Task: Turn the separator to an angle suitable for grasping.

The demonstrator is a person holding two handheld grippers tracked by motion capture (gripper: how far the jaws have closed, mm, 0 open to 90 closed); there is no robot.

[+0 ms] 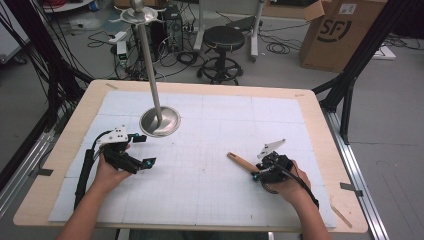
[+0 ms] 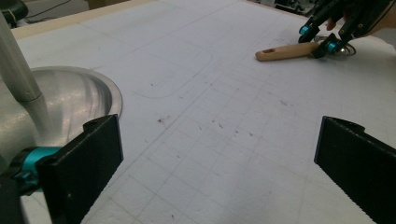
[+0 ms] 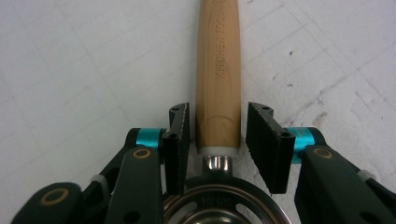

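A: Where is the wooden handle (image 3: 218, 70) lying?

B: Flat on the white gridded mat (image 1: 210, 150), toward the right side of the desk (image 1: 60, 150). It joins a metal ring part (image 3: 219, 200) at the near end; from above that end is hidden under the right gripper (image 1: 261, 170).

A: And that gripper's jaws?

B: They stand on either side of the handle just above the metal collar. In the right gripper view there is a thin gap between each pad and the wood, so they bracket it without pressing yet.

A: The other hand?

B: The left gripper (image 1: 142, 150) rests on the mat well apart from the handle, with its jaws spread wide and nothing between them. The left gripper view shows bare mat between its pads.

A: Anything close to it?

B: The round metal base (image 1: 160, 121) of a stand sits just beyond it, with a slim pole (image 1: 149, 60) rising from it.
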